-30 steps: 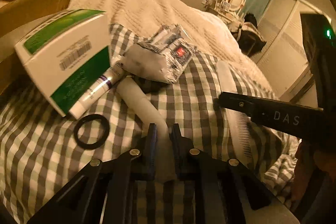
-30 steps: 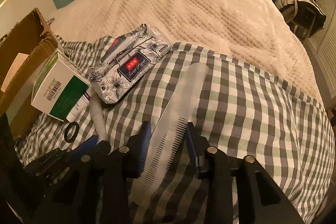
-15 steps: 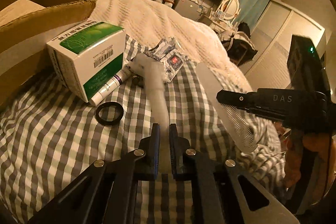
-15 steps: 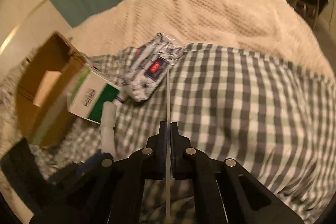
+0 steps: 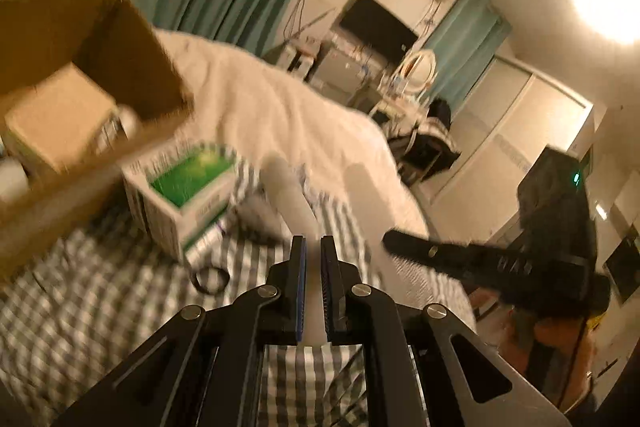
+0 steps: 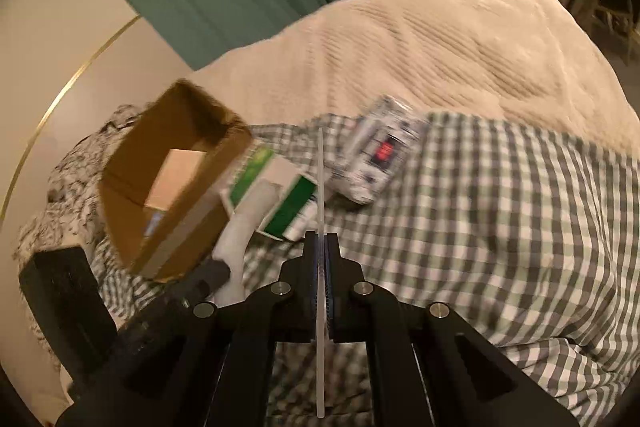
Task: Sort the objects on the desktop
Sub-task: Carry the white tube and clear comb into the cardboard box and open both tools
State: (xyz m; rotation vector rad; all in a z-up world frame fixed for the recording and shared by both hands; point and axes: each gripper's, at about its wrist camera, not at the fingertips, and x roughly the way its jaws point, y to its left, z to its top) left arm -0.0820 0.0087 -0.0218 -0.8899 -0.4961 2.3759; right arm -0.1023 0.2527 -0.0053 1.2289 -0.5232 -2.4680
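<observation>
- Left gripper [image 5: 313, 247] clamped on a white tube [image 5: 289, 195], lifted clear of the checked cloth [image 5: 72, 307]; right gripper [image 6: 320, 241] pinched thin on a translucent comb [image 6: 320, 187], also off the cloth.
- Left on the cloth: black ring [image 5: 209, 279], green-and-white box [image 5: 184, 195] with a small tube under its near edge, tissue pack [image 6: 378, 151].
- Cardboard box [image 6: 172, 183] at the cloth's far left edge, open-topped, partly filled; probable drop point, with free room above its rim.
- Beyond, bare cream blanket [image 6: 440, 51]; no obstacles.
</observation>
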